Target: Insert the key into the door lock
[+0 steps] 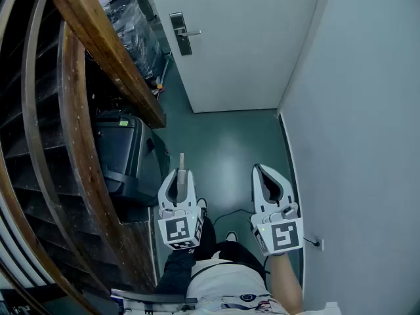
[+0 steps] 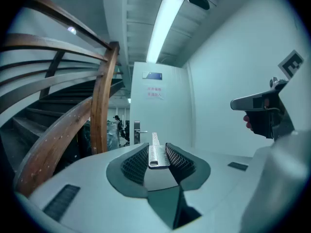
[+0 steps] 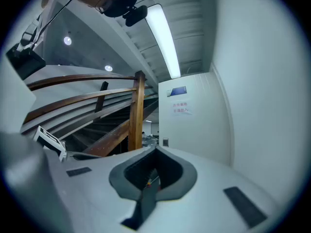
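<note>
Between a curved wooden stair rail [image 1: 98, 41] on the left and a plain pale wall [image 1: 361, 123] on the right, a narrow strip of green floor [image 1: 230, 149] is seen running to a white door [image 1: 243, 38] at the far end. The door's edge meets the wall at the right corner. A metal lock plate with a lever handle [image 1: 180, 33] is set near the door's left edge. A dark bin [image 1: 125, 153] is tucked under the rail, just left of the walkway, and plastic-wrapped bundles [image 1: 131, 18] are piled beside the door frame. The floor between the grippers and the door is bare.

The left gripper [image 1: 180, 173] is held level and aimed at the door, well apart from it. A flat silver key [image 2: 153, 144] is clamped between its meshed pads [image 2: 133, 161]. The blade is pointed forward past the tips, and in the left gripper view it lines up just right of the lock plate [image 2: 137, 130]. From the head view, the key [image 1: 182, 159] is seen as a thin strip jutting ahead of the jaws.

The right gripper [image 1: 258, 170] is held level beside the left one, close to the wall. Its jaw tips are drawn together, and nothing is held between them [image 3: 155, 152].
</note>
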The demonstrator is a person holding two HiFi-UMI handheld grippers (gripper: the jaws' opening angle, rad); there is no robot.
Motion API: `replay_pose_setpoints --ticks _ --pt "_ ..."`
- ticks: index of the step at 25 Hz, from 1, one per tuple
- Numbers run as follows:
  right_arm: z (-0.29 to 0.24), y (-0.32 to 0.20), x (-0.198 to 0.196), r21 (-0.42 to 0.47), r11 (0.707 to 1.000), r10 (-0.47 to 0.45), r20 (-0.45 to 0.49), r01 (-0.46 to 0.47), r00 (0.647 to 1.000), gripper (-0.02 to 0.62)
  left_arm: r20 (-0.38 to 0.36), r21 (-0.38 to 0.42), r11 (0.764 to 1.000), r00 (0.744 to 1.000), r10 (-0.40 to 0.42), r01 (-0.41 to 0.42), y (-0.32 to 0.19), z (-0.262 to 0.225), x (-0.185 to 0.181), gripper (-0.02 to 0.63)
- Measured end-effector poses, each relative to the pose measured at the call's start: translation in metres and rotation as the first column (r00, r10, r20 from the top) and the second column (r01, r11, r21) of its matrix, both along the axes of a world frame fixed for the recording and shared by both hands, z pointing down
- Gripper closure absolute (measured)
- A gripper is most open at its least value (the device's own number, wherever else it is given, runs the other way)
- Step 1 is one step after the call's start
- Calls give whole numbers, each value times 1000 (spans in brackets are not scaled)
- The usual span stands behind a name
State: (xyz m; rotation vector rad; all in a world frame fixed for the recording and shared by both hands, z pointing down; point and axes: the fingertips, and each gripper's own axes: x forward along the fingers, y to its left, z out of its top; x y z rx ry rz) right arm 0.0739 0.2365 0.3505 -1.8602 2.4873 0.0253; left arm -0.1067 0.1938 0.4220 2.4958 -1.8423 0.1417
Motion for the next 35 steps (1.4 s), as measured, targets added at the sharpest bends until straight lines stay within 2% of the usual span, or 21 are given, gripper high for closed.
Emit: replay_pose_setpoints --ticks 4,10,14,20,35 --pt "-10 26 9 9 1000 7 -9 -7 1000 591 7 17 1000 1000 10 -10 24 -15 11 489" --pt "-18 45 9 13 999 32 36 -33 999 591 3 59 998 1000 28 -28 45 -38 12 489" --pt "-22 48 -1 11 999 47 44 -48 998 591 4 64 997 999 45 -45 50 -51 8 489" --pt "-38 52 -37 44 999 6 38 -7 999 591 17 111 993 999 47 -48 56 -76 -11 489" --pt "-32 59 -43 35 999 -27 38 26 999 591 19 101 994 999 40 -42 68 -72 -10 489"
